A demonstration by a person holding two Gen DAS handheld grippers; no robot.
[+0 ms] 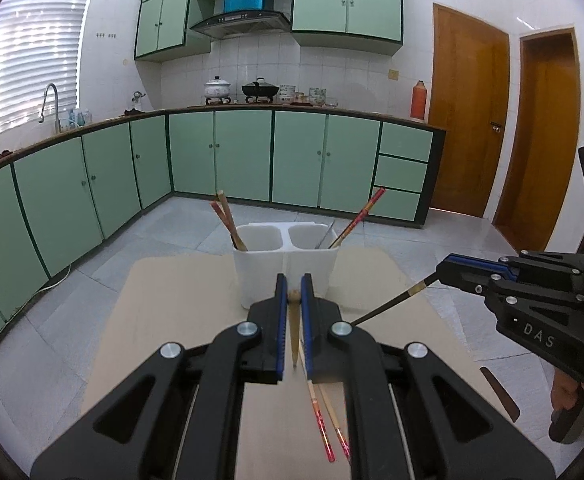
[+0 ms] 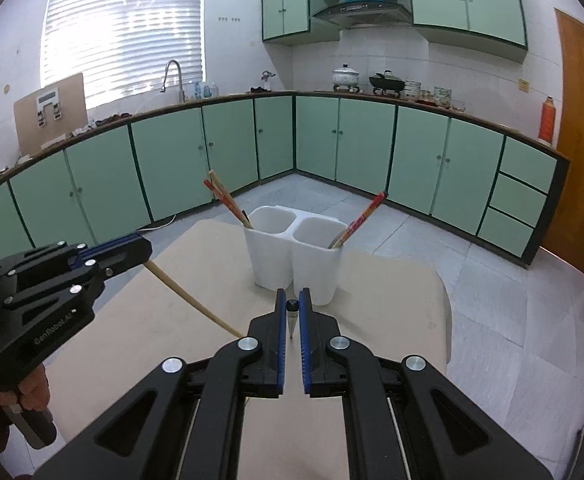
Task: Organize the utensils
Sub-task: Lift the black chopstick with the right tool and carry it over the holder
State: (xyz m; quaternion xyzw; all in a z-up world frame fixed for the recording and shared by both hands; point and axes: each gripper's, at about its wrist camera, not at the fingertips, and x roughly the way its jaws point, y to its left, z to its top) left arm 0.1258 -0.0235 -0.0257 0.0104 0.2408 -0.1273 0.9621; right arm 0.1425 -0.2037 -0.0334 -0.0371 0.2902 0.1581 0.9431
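A white two-compartment utensil holder (image 1: 284, 272) (image 2: 292, 260) stands on the beige table. Its left cup holds chopsticks (image 1: 228, 220) (image 2: 226, 200); its right cup holds a red chopstick (image 1: 357, 218) (image 2: 357, 220). My left gripper (image 1: 293, 292) (image 2: 144, 254) is shut on a pale wooden chopstick (image 1: 293, 336) (image 2: 190, 300), held above the table in front of the holder. My right gripper (image 2: 292, 300) (image 1: 441, 274) is shut on a dark chopstick (image 2: 292, 318) (image 1: 387, 306) with a metal band. Two red-tipped chopsticks (image 1: 325, 420) lie on the table under the left gripper.
The beige table (image 1: 172, 320) (image 2: 391, 300) ends a little beyond the holder, with tiled floor past it. A dark utensil (image 1: 499, 394) lies at the table's right edge. Green kitchen cabinets (image 1: 244, 156) line the far walls.
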